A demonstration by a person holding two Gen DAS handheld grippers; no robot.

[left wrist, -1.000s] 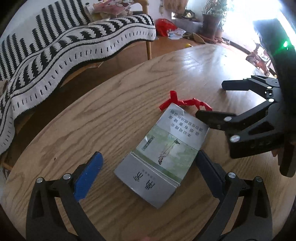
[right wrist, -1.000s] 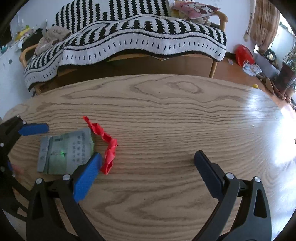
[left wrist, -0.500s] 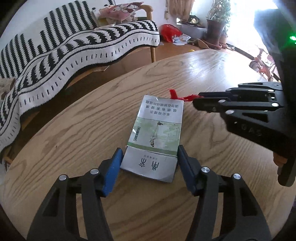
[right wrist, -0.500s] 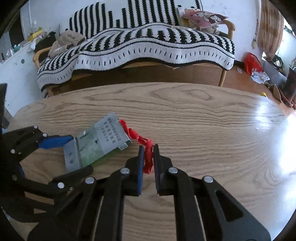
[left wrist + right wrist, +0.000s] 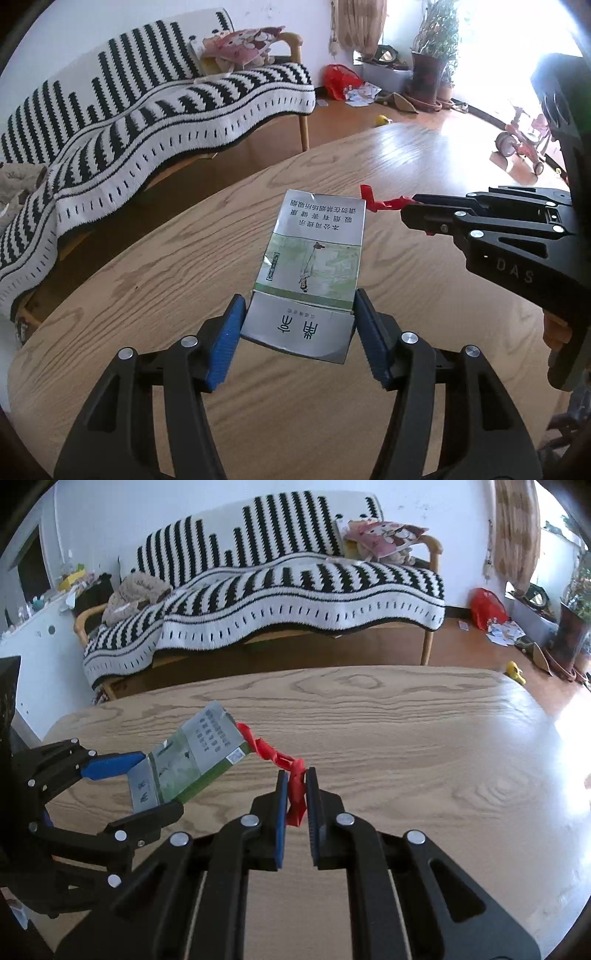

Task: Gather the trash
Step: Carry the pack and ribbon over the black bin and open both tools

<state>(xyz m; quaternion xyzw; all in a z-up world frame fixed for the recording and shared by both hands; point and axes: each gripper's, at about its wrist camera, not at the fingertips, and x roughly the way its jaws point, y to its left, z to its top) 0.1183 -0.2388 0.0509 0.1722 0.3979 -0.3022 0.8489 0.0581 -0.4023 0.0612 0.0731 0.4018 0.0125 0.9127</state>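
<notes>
My left gripper (image 5: 298, 321) is shut on the near end of a flattened silver-and-green cigarette carton (image 5: 314, 258) and holds it tilted up above the wooden table (image 5: 184, 258). It also shows in the right wrist view (image 5: 192, 760), with the left gripper (image 5: 147, 786) at the left. My right gripper (image 5: 294, 794) is shut on a twisted red wrapper strip (image 5: 280, 760), lifted off the table beside the carton's far end. In the left wrist view the red strip (image 5: 384, 201) sticks out of the right gripper (image 5: 410, 210).
The round wooden table (image 5: 406, 738) fills the foreground. Behind it stands a bench with a black-and-white striped blanket (image 5: 295, 587). A red bag (image 5: 485, 607), scattered papers and potted plants (image 5: 428, 70) sit on the floor at the right.
Both grippers have closed, the left on the carton and the right on the red strip, and both have lifted their items off the table.
</notes>
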